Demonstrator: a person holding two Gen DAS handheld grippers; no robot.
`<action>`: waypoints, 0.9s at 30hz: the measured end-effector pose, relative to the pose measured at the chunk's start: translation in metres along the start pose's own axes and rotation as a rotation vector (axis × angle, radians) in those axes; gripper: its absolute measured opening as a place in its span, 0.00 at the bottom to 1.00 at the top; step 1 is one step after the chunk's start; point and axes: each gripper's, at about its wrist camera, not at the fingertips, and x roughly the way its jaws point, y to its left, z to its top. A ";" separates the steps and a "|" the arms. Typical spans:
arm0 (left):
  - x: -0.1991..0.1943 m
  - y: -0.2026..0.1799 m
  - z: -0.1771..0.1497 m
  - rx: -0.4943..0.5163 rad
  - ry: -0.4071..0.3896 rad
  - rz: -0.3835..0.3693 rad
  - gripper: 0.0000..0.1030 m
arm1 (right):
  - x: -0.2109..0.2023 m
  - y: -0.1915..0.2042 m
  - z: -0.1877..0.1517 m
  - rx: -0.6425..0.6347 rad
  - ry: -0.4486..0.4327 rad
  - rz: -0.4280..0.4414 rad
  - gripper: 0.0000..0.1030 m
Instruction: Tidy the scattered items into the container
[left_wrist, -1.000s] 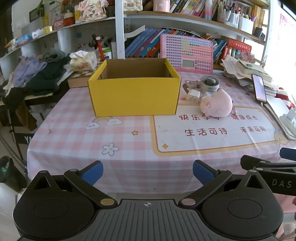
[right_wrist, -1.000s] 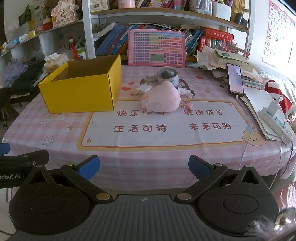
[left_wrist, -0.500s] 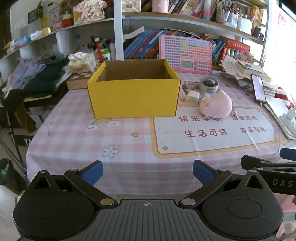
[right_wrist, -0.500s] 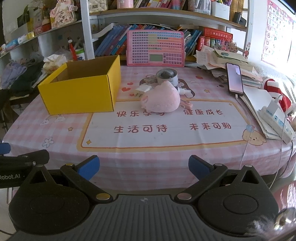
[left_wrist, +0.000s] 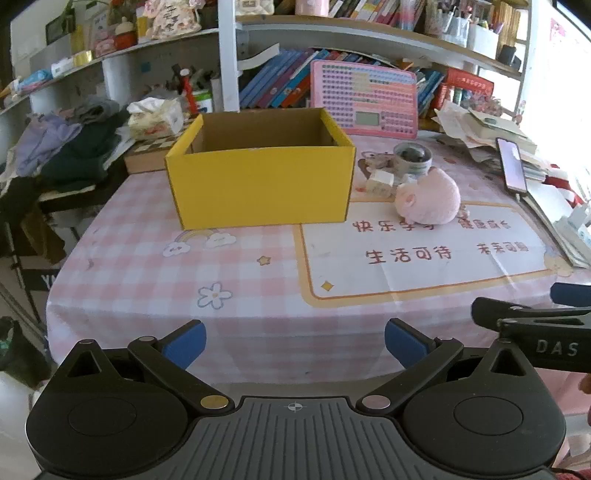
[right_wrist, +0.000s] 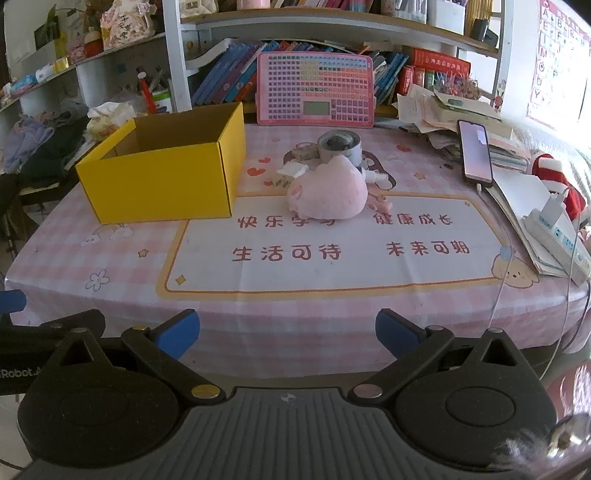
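The left gripper (left_wrist: 294, 341) has its blue-tipped fingers spread wide with nothing between them, held off the near edge of the table (left_wrist: 258, 306). The right gripper (right_wrist: 287, 330) is likewise splayed and empty, level with it on the right.

Beyond them, the yellow box (left_wrist: 260, 188) stands open-topped on the far left of the pink checked cloth; from this low angle its floor is hidden, so whether anything lies inside I cannot say. Just right of it sits the cluster to be tidied: a pink plush toy (right_wrist: 328, 194) nearest, a roll of tape (right_wrist: 339, 144) behind it, and a small white charger (right_wrist: 293, 171) touching the plush on its left.

Judging by this, the work is at its opening approach. The next move likely calls for the right gripper to reach far over the printed mat and close on the plush, which should compress easily.
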 end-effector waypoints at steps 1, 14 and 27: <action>0.000 0.003 0.000 -0.018 0.002 0.001 1.00 | -0.001 0.000 0.000 0.000 -0.004 0.003 1.00; -0.012 -0.008 0.008 0.003 -0.061 0.009 1.00 | -0.001 -0.020 0.003 0.069 0.019 0.014 1.00; -0.016 -0.006 0.013 -0.020 -0.104 0.005 1.00 | -0.011 -0.021 0.009 0.040 -0.019 -0.011 1.00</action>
